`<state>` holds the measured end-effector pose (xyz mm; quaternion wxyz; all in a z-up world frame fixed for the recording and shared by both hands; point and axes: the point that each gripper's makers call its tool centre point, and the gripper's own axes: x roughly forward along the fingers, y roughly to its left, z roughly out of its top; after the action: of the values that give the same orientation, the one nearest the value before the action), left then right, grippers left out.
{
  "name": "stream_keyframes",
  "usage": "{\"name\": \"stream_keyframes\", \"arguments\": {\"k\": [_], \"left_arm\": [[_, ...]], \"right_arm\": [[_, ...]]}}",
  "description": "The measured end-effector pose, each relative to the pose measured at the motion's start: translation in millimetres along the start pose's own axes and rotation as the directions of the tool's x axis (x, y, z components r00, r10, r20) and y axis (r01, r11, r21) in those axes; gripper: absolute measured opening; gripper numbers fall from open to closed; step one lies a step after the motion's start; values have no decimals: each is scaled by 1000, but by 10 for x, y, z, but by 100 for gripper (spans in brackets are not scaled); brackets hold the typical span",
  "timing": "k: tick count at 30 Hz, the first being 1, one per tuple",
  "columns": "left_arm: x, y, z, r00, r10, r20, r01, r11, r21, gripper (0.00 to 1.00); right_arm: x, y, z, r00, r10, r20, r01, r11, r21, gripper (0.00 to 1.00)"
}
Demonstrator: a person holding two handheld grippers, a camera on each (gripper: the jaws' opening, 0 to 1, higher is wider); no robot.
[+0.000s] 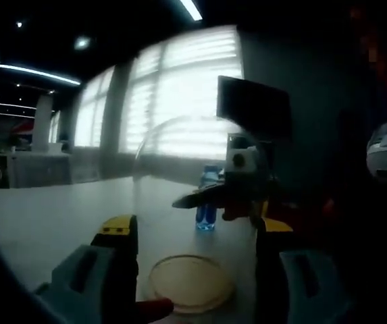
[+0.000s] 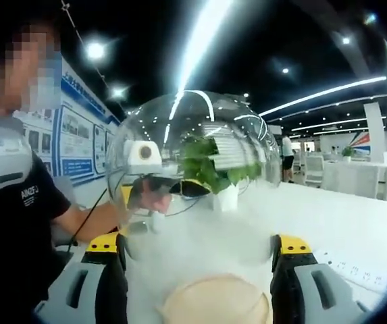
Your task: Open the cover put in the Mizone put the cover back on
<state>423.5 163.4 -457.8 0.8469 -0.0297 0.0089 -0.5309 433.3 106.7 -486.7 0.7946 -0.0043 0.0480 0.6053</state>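
Cover (image 1: 179, 155) of clear glass, dome-shaped, is seen in the left gripper view directly ahead of the left gripper (image 1: 193, 226), over a white table (image 1: 58, 216). The left gripper's yellow-tipped jaws are set wide, one at each side of the dome's lower part. Whether they press on the glass cannot be told. A round wooden base (image 1: 190, 283) is noted on the table low between the jaws, under the dome.

Beyond the dome, the right gripper (image 1: 183, 201) is seen entering from the right with its dark tips pointed across the view. A bottle (image 1: 207, 202) with blue liquid is recorded upright, just beside those tips. It cannot be told whether it is gripped or stands on the table behind them. A dark monitor (image 1: 254, 104) and bright blinded windows (image 1: 179, 88) are noted at the back.

In the right gripper view the cover (image 2: 193, 121) is seen close in front of the right gripper (image 2: 200, 246), whose jaws are likewise held wide on either side of the glass. Contact cannot be confirmed. The wooden base (image 2: 217, 304) is seen at the bottom edge between them. Through the glass the left gripper (image 2: 169, 189) is seen, distorted, along with a leafy plant (image 2: 213, 165) in a white pot (image 2: 228, 197) on the table (image 2: 342, 223). A person in a black shirt (image 2: 17, 223) is at the left.
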Motion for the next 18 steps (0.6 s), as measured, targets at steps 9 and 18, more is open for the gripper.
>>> {"name": "stream_keyframes", "arguments": {"k": [9,18], "left_arm": [[-52,24,-70,1000,1,23,-3,996,87,55],[-26,36,-165,999,-43,-15,45,984,175,59]], "right_arm": [[-9,6,-5,997,-15,75,14,1000,7,81],[-18,-38,-34,995,23,102,-22,1000,-13,80]]}}
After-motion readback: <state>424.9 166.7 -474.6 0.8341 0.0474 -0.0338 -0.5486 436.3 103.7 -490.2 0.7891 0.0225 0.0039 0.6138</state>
